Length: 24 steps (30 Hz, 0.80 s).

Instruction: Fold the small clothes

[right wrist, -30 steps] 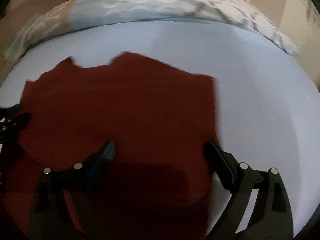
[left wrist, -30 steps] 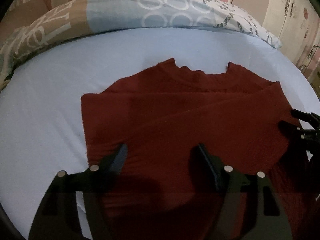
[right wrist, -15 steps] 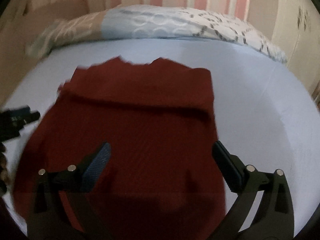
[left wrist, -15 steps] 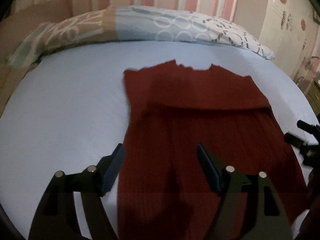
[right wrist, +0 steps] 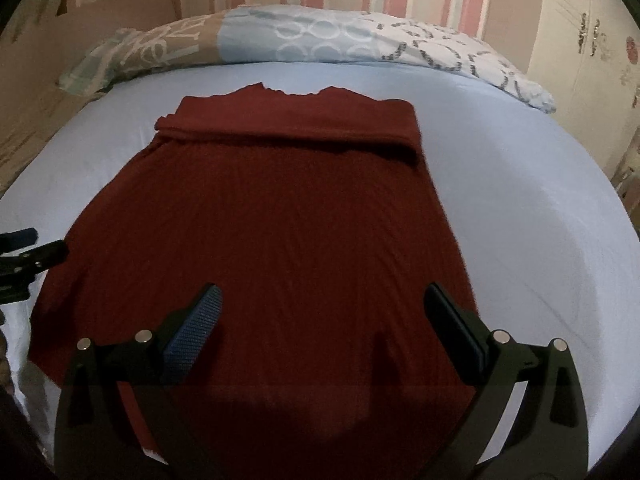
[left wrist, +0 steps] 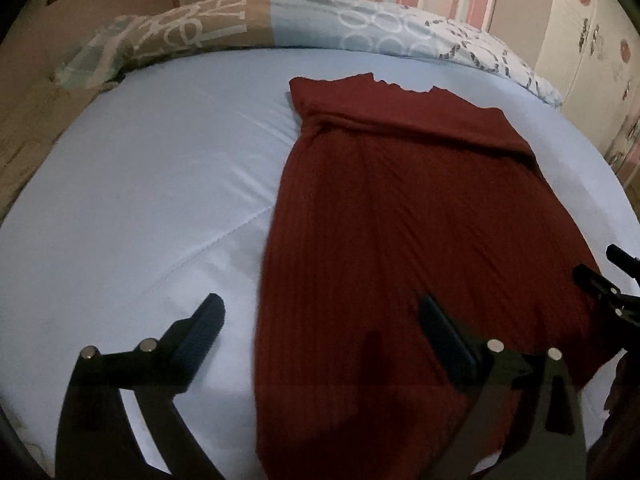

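Observation:
A dark red knit top lies flat on the pale blue bed sheet, neckline toward the pillows, with its sleeves folded across the chest in a band near the top; it also shows in the right wrist view. My left gripper is open and empty above the top's lower left edge. My right gripper is open and empty above the top's lower part. Each gripper's tip shows at the edge of the other's view.
Patterned pillows lie along the head of the bed against a striped wall. A cream wardrobe stands at the right. A brown headboard or box sits at the far left. Bare sheet lies on both sides of the top.
Both grippers have pulled back toward the hem and risen. The top looks narrower than a second ago, with its left side now folded in. Both stay open.

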Motion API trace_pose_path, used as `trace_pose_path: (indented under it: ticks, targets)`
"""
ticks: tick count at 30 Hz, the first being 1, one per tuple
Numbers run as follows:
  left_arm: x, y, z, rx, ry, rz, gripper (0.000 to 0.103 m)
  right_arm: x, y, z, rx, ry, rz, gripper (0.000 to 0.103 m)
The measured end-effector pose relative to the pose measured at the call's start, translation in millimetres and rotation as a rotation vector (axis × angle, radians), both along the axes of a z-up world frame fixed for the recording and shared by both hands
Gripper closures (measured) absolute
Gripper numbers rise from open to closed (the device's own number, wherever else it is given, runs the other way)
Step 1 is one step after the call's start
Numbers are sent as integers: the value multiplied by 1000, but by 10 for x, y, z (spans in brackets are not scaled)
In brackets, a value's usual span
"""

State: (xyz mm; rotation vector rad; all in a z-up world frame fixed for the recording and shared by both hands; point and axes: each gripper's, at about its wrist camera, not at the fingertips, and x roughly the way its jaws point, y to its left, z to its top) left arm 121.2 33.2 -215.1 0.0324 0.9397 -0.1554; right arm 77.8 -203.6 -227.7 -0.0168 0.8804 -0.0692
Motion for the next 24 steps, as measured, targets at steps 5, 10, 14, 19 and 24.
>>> trace_pose_path:
  ticks: [5,10,14,19,24]
  targets:
    - [-230,-73,160,18,-47,-19,4,-143,-43,65,0,7,-25,3]
    - [-425,-123,232,64,-84,-9,2,-357,-4,179,-20,-44,-25,3]
    - [-499,-84,257,66,-93,-10,2,-496,47,246,-65,-74,-21,3]
    - [-542,225,132,-19,-33,23,2,-604,-54,276,-24,-59,-34,3]
    - [-545,483,-259,-52,76,62,2,-725,-192,257,18,-62,-74,3]
